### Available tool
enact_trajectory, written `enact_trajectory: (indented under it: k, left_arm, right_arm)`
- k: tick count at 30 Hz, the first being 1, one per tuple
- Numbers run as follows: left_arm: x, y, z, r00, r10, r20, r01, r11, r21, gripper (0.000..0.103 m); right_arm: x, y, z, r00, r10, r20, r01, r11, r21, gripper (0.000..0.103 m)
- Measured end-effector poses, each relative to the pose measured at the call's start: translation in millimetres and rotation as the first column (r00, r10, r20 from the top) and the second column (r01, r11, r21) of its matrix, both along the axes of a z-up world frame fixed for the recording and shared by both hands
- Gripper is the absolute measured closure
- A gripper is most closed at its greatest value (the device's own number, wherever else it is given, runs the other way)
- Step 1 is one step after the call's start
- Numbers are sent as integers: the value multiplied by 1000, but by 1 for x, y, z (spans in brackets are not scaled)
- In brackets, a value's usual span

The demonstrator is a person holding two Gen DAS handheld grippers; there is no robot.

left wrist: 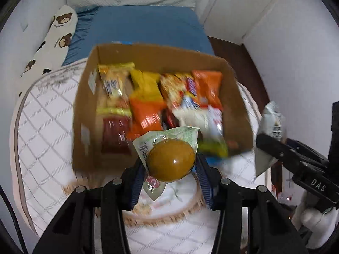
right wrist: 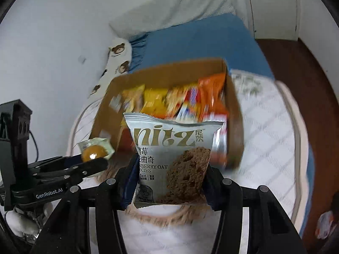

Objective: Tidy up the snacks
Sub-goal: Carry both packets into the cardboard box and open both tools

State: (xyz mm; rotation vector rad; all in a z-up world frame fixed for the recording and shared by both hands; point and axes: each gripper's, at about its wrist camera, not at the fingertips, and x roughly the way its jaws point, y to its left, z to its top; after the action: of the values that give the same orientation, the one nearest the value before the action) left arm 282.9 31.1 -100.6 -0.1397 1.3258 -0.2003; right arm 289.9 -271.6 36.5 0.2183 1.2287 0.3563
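Left gripper (left wrist: pixel 171 165) fingers clamp a sealed brown egg (left wrist: pixel 171 161). Right gripper (right wrist: pixel 169 169) fingers clamp a silver cookie packet (right wrist: pixel 172 158).

You get soft, even daylight, strong fisheye bending with dark corners, motion blur smearing the far cardboard box (left wrist: pixel 161 59), and a glare spot on the near egg pack (left wrist: pixel 171 160).
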Motion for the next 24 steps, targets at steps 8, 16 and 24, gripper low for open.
enact_trajectory:
  k: [8, 16, 24]
  left_arm:
    - [86, 15, -56, 993, 34, -115, -24, 995, 95, 57]
    - [126, 17, -104, 983, 49, -179, -23, 989, 146, 23]
    - [123, 15, -114, 988, 53, -148, -31, 989, 145, 6]
  right_arm:
    - [103, 26, -46, 997, 6, -77, -16, 993, -121, 47]
    - [131, 32, -115, 980, -32, -194, -5, 982, -189, 5]
    - [116, 24, -125, 979, -37, -200, -20, 961, -277, 2]
